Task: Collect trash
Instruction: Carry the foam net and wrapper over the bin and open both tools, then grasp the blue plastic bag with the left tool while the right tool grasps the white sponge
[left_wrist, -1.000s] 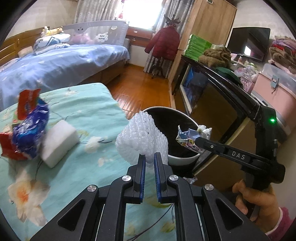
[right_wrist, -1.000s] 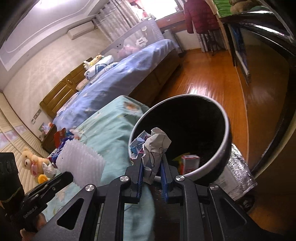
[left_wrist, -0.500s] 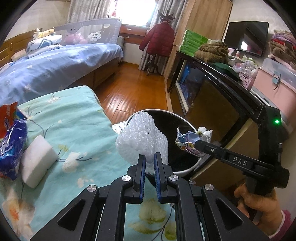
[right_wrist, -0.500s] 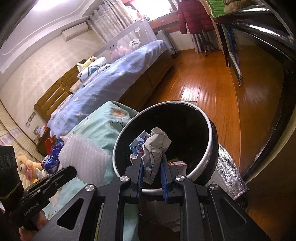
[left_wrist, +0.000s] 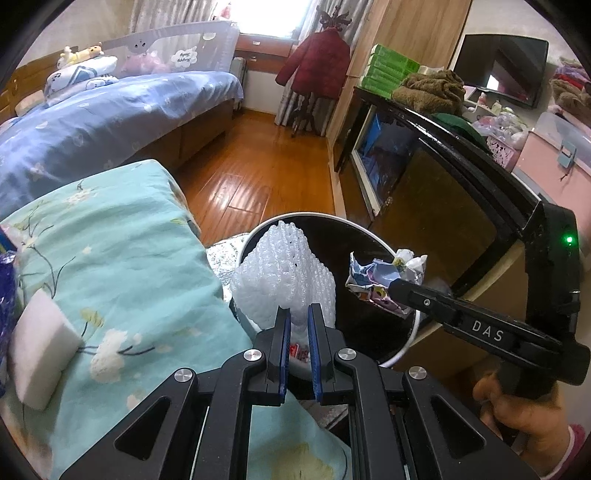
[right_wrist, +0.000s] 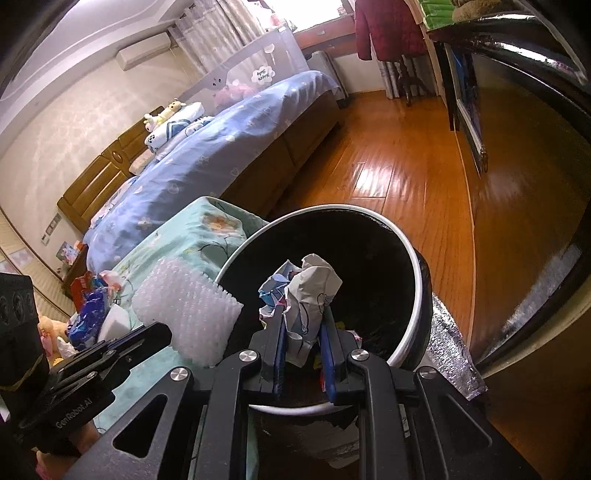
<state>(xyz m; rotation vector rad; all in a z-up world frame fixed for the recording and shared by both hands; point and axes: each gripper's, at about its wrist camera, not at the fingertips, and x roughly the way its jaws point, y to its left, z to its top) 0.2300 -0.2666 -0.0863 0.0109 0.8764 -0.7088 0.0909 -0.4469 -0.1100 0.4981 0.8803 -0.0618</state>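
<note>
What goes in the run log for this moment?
left tool: shut on white foam net sleeve | right tool: shut on crumpled printed paper | both over round black trash bin | stage: pre-drop

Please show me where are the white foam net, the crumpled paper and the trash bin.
foam net (left_wrist: 284, 273), left wrist view, middle of its white mesh.
crumpled paper (right_wrist: 310, 295), right wrist view, its white front fold.
trash bin (right_wrist: 415, 295), right wrist view, right side of its white rim.

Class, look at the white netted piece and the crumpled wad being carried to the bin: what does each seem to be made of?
White netted piece: looks like soft foam mesh, matte and slightly translucent, with a regular bumpy lattice. Crumpled wad: looks like printed paper, with sharp creases and coloured print on white. Bin: glossy black inside, white rim; probably plastic, though that is uncertain.
</note>
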